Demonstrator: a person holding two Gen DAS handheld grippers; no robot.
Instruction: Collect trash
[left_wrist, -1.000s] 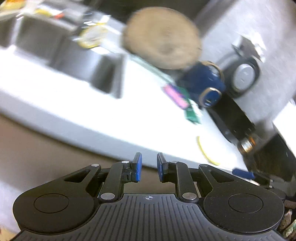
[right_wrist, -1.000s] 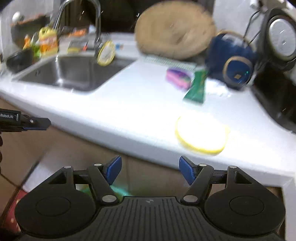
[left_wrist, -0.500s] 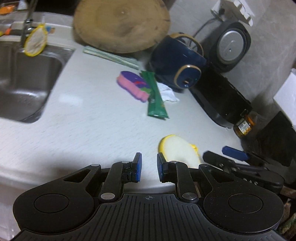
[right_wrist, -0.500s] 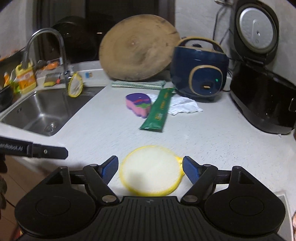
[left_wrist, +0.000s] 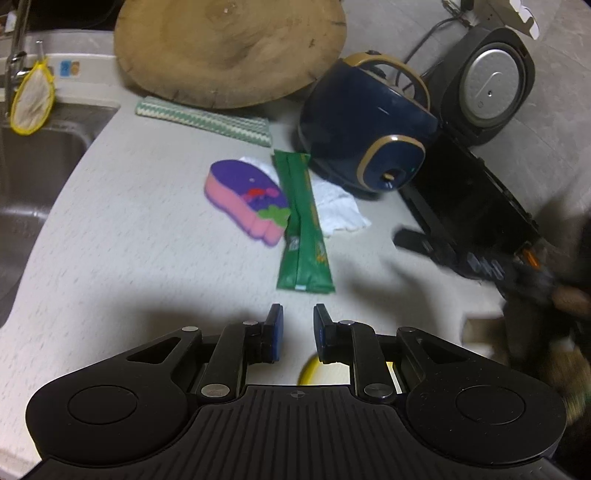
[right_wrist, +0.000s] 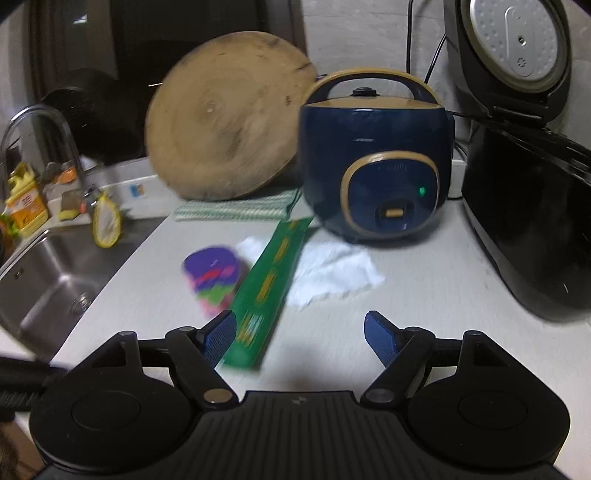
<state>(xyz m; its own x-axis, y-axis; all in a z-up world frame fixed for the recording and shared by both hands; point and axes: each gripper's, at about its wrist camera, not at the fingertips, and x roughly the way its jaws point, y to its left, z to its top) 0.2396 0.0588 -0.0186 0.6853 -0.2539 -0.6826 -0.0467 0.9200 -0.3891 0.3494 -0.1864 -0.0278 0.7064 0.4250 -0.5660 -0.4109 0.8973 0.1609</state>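
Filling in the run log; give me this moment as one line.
stage: approach | left gripper: open, empty | right gripper: open, empty | target: green wrapper on counter

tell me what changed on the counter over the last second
Both grippers advanced over the counter toward the green wrapper. The right gripper has just been opening its jaws, empty. The left gripper kept its narrow gap, holding nothing. Wrapper, sponge and tissue lie unmoved.

Left gripper (left_wrist: 298, 332) angled downward, jaws apart by a narrow gap, nothing between. Right gripper (right_wrist: 300, 332) jaws just opened wider, empty.
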